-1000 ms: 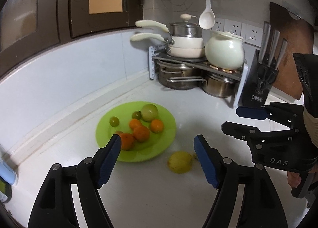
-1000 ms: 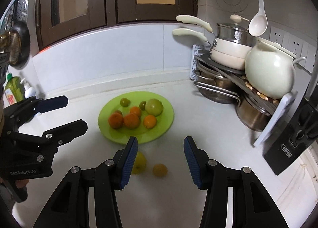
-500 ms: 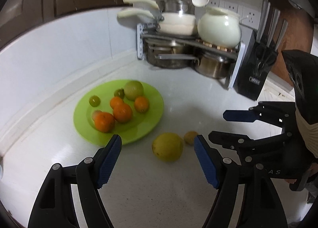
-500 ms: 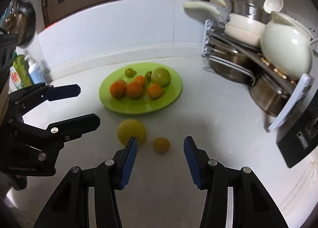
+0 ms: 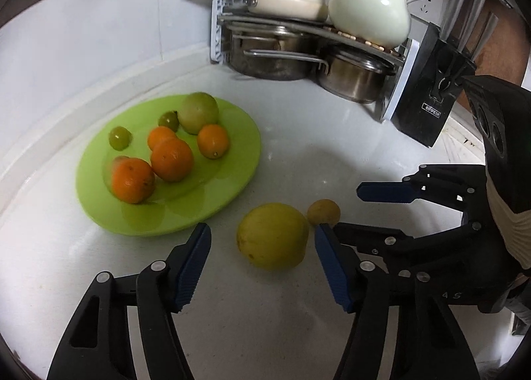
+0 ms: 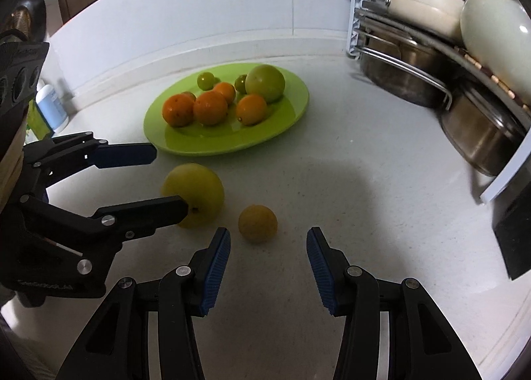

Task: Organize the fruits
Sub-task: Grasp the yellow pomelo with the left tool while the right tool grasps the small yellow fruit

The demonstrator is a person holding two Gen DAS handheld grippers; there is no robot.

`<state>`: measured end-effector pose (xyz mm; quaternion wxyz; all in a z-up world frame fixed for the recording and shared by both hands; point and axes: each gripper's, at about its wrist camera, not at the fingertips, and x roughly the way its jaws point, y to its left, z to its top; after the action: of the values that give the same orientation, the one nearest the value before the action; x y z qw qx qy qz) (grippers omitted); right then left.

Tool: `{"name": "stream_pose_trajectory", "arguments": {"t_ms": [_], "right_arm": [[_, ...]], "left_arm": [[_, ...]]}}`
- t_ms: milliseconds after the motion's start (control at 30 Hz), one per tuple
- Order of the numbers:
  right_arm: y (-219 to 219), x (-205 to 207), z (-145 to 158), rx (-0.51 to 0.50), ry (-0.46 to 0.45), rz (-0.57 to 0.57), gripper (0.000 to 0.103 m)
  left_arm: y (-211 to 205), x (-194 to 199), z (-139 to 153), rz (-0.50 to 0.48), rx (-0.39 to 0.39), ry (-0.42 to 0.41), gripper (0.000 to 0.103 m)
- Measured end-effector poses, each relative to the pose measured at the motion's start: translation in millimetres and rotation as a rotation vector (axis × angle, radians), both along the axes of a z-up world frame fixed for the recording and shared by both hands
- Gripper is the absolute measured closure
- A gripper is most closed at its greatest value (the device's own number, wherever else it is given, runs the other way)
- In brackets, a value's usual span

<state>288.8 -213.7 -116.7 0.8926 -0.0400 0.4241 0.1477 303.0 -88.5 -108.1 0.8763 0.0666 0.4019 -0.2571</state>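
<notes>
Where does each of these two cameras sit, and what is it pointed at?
Left wrist: rides the left gripper, looking down along its open fingers at the big yellow fruit; right gripper shows at right.
Right wrist: rides the right gripper, facing the small yellow fruit; left gripper at left.
Shared: both fruits, green plate, pot rack.

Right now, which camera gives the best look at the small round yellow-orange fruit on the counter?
The right wrist view: the small round yellow-orange fruit sits whole and unobstructed just ahead of the open right gripper. In the left wrist view it lies behind the large yellow round fruit, its lower edge cut off by a finger.
</notes>
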Motion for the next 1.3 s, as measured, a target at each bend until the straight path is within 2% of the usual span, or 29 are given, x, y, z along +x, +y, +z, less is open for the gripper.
{"name": "stream_pose_trajectory", "arguments": {"t_ms": [233,300,467,833,1133,1300], "right_arm": [[3.3,8.9,-5.9,-0.008,0.008,0.007,0.055],[2.7,10.9,-6.8,-0.009,0.011,0.009,0.055],[2.2,13.1,-7.6,-0.001,0.012,0.008,0.056],[10.2,17.0,-10.6,0.001,0.011,0.021,0.059],[13.6,18.5,-11.1,-0.008,0.015,0.016,0.074],[14.1,16.0,-8.6,-0.008,0.006,0.003,0.074]], "left_arm": [[-1.4,11.2,-11.3,-0.012,-0.036,0.061,0.049],[-1.9,12.4,-11.3,-0.020,-0.050,0.069,0.054],[-2.7,10.6,-10.4,-0.022,-0.044,0.062,0.056],[16.5,-3.0,0.4,0.059,0.014,0.010,0.056],[25.9,-7.6,3.8,0.099,0.013,-0.001,0.056],[27.8,-10.9,4.3,0.105,0.005,0.002,0.056]]}}
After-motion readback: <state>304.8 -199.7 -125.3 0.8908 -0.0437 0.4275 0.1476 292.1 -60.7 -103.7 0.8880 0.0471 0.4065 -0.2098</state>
